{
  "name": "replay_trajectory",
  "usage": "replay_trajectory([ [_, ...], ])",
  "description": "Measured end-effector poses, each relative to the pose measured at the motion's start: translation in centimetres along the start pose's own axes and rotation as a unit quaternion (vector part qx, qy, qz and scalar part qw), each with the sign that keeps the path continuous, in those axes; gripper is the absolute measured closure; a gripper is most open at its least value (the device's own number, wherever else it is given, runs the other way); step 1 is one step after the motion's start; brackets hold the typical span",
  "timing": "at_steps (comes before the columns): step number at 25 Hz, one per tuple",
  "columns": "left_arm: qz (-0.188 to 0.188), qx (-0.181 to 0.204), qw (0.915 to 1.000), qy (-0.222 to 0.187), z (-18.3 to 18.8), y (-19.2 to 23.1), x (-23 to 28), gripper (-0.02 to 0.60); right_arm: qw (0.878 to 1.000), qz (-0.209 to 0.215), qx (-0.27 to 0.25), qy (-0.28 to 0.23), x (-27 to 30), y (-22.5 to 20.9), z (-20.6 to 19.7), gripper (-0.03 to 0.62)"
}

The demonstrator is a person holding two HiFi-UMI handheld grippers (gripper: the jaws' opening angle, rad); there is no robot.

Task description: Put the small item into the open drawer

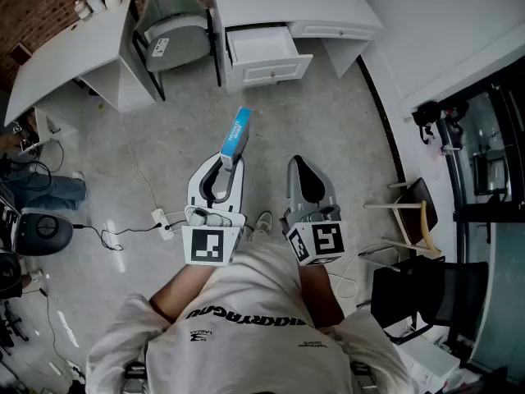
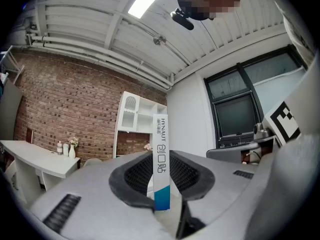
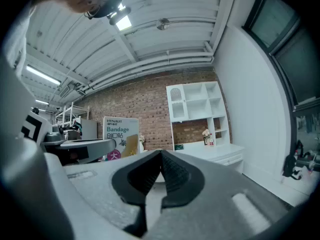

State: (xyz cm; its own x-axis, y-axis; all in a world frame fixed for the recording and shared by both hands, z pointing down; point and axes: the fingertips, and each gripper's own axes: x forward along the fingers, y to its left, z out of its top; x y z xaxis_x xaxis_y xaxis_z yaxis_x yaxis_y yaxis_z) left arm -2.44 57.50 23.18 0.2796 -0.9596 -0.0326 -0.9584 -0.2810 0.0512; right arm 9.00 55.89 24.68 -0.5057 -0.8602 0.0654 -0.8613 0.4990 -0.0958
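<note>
Far left, a long white table (image 1: 61, 68) runs off at an angle. A grey padded chair (image 1: 172, 19) sits in the gap between its end and the white drawer cabinet (image 1: 271, 74). The cabinet's open white drawer (image 1: 261, 46) is pulled out toward me, front edge facing my way. The speckled grey floor (image 1: 328, 121) between me and that edge is bare. The only clutter low down is a white power strip (image 1: 162, 217) with its cable trailing off to my left.

My left tongs (image 1: 230, 162) are clamped on the small item, a slim blue-and-white cardboard box (image 1: 236, 134). In the left gripper view it stands upright between the pads, blue end down and most of it sticking up above them. It's up in the air, well short of the drawer and a bit left of its middle.

My right tongs (image 1: 300, 164) are just beside, pinched together with nothing in them. Off to the right there's a wooden-framed chair (image 1: 417, 208) and a black chair (image 1: 426, 290) near the dark glass wall (image 1: 492, 179), so that side is tighter.
</note>
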Motion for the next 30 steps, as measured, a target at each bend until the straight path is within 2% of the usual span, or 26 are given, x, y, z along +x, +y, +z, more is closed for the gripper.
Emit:
replay_trajectory([
  [4,0.004,-0.001,1.0000,-0.002,-0.3,-0.9,1.5,0.494,1.000,0.008,0.003,-0.017,0.3,-1.6,0.7,0.603],
  [12,0.016,0.004,0.9998,0.004,-1.1,-4.3,4.7,0.494,0.999,0.033,-0.005,-0.016,0.7,-6.0,0.9,0.602],
  [17,0.027,0.014,0.9994,0.015,-2.3,-6.8,5.8,0.494,0.998,0.050,0.035,-0.035,0.0,-9.0,1.2,0.602],
  [20,0.031,0.022,0.9990,0.022,-3.1,-7.8,6.3,0.494,0.997,0.051,0.032,-0.037,-0.2,-10.4,1.1,0.602],
  [25,0.043,0.019,0.9986,0.025,-3.3,-7.9,7.1,0.494,0.997,0.050,0.049,-0.026,0.6,-11.8,0.2,0.602],
  [27,0.041,0.019,0.9987,0.026,-3.2,-7.8,7.7,0.494,0.996,0.052,0.070,-0.024,1.0,-12.3,0.4,0.602],
  [30,0.033,0.019,0.9988,0.030,-3.7,-8.0,8.8,0.494,0.996,0.052,0.070,-0.026,1.7,-13.0,0.8,0.602],
])
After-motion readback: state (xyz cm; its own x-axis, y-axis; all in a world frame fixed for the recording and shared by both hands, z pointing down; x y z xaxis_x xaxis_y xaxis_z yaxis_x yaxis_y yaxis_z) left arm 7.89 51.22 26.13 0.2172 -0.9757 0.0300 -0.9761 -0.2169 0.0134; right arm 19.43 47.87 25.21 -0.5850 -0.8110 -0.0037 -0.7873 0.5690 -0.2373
